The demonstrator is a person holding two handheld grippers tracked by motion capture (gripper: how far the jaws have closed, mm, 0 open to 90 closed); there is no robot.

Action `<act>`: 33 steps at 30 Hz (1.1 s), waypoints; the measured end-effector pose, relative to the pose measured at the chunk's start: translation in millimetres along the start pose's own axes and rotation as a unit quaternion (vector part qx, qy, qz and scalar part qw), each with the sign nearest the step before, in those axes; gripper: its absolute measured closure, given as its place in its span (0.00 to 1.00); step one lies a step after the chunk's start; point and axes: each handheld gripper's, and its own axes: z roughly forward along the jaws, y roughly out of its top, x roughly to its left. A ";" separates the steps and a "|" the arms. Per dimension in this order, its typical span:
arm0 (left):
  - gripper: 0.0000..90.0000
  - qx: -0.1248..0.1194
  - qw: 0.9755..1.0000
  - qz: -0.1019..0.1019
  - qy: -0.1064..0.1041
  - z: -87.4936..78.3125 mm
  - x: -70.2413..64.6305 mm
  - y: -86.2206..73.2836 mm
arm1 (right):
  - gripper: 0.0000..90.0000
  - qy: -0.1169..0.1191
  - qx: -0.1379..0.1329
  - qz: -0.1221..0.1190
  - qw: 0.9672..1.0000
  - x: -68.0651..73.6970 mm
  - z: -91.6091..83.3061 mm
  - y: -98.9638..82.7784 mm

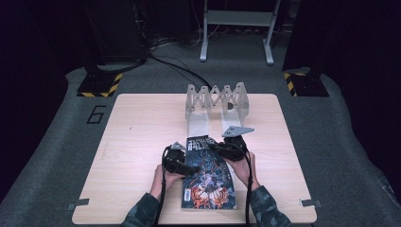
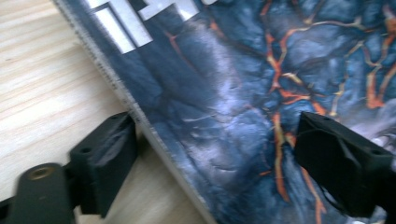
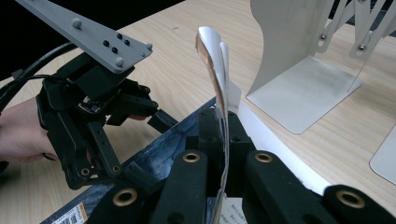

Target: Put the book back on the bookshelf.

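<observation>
Your two grippers work a comic book at the near middle of the bench.

The light wooden bench (image 1: 142,142) carries a grey metal book rack (image 1: 216,100) at its far middle. Near of it, the dark comic book (image 1: 208,182) lies flat, cover up. Your right gripper (image 3: 223,135) holds its fingers pressed together, pinching a few pages (image 3: 215,70) that stand up from the book's right side. Your left gripper (image 2: 215,154) sits at the book's left edge, its fingers spread, one on the bench beside the spine, one over the cover, not pressing it.
</observation>
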 end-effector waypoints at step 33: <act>0.43 0.015 0.996 0.027 0.083 -1.0 -11.1 -1.0 | 0.60 -0.082 0.176 0.137 0.971 -51.4 2.1 -66.0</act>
